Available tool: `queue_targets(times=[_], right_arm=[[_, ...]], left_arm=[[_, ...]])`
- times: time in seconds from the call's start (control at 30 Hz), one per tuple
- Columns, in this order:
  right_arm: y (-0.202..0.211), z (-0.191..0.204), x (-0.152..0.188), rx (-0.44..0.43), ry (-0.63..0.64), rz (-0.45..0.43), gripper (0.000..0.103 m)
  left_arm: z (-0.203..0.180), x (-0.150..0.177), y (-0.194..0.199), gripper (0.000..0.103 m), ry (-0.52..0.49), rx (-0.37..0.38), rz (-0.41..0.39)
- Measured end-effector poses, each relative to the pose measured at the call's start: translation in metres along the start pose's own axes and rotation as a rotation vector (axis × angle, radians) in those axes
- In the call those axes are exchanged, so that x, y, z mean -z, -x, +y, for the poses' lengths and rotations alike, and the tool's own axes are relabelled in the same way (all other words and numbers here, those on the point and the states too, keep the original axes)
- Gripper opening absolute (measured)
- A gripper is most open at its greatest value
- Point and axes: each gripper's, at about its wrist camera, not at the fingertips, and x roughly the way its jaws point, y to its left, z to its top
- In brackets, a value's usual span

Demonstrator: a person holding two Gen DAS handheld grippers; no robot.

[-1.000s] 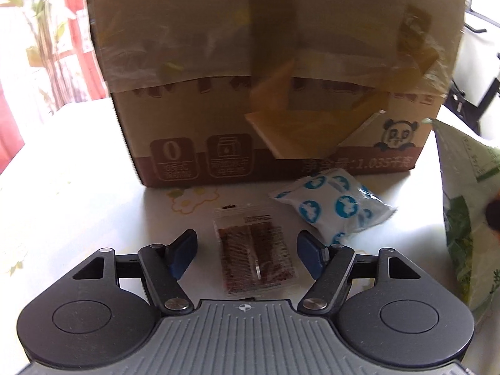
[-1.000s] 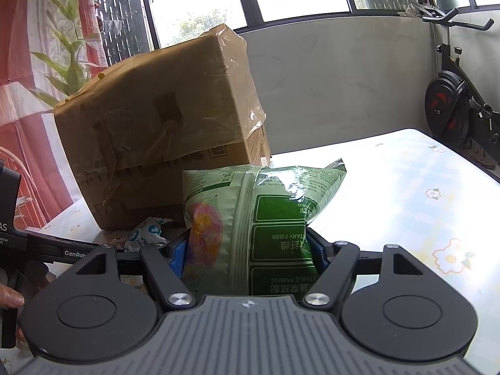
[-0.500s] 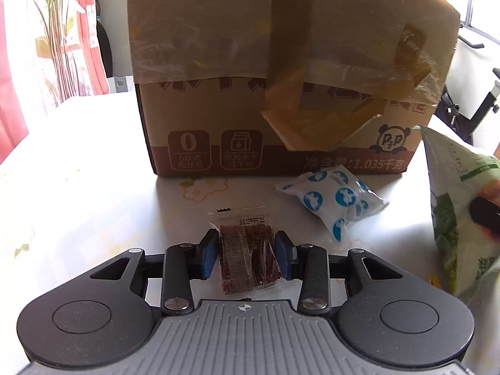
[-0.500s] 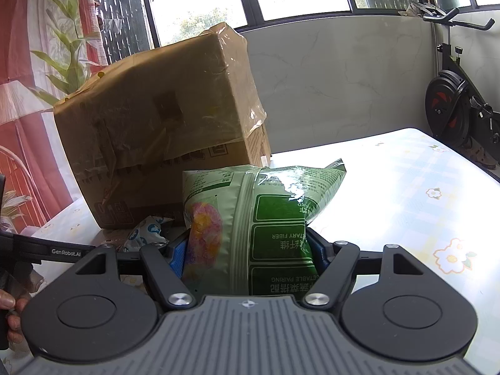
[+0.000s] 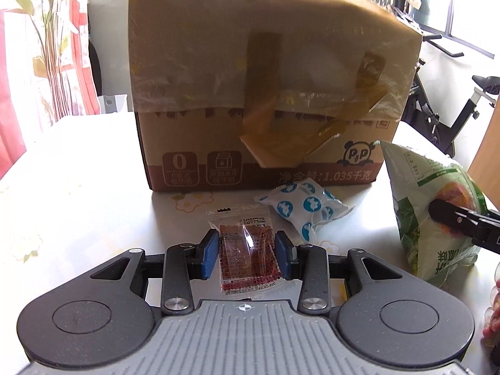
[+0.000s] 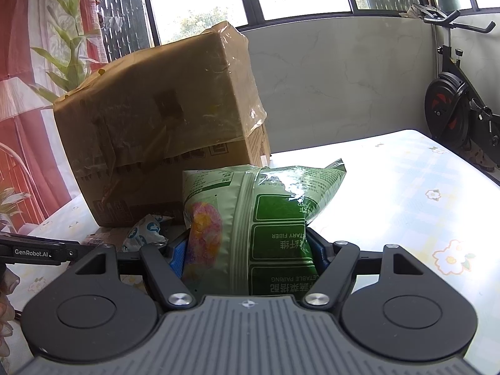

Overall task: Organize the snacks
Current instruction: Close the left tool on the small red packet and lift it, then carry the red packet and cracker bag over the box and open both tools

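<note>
A small clear packet of dark red snack [image 5: 247, 251] is pinched between the blue pads of my left gripper [image 5: 247, 254], which is shut on it and holds it just above the table. Beyond it a white sachet with blue dots [image 5: 304, 207] lies in front of the cardboard box [image 5: 265, 93]. My right gripper [image 6: 248, 257] is shut on a big green snack bag [image 6: 265, 222], which stands upright between its fingers. That green bag [image 5: 428, 206] also shows at the right of the left wrist view, and the white sachet [image 6: 147, 231] shows left of the bag in the right wrist view.
The taped cardboard box [image 6: 162, 122] stands on the white floral tablecloth [image 6: 406, 206]. An exercise bike [image 6: 459, 115] is beyond the table's far right edge. A leafy plant [image 6: 65, 47] and red curtain are on the left. A hand shows at the left edge.
My left gripper closed on the red snack packet and lifted it slightly off the table, drawing back so more of the box top shows. The right gripper and green bag stayed still.
</note>
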Motion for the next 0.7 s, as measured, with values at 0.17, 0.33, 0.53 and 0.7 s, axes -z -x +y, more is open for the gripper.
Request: queue_targets(times=[0.17, 0.33, 0.53, 0.7], right_arm=[[0.009, -0.003, -0.004, 0.024, -0.049, -0.028, 0.073], [0.032, -0.008, -0.027, 0.055, -0.095, -0.111, 0.073], [0.054, 0.002, -0.087, 0.050, -0.047, -0.237, 0.073], [0.044, 0.029, -0.154, -0.019, 0.033, -0.304, 0.073]], left_arm=[[0.011, -0.016, 0.022, 0.041, 0.018, -0.004, -0.074], [0.023, -0.045, 0.055, 0.041, 0.024, 0.007, -0.159], [0.023, -0.093, 0.090, 0.041, -0.037, 0.013, -0.288], [0.019, -0.143, 0.097, 0.041, -0.108, 0.047, -0.340]])
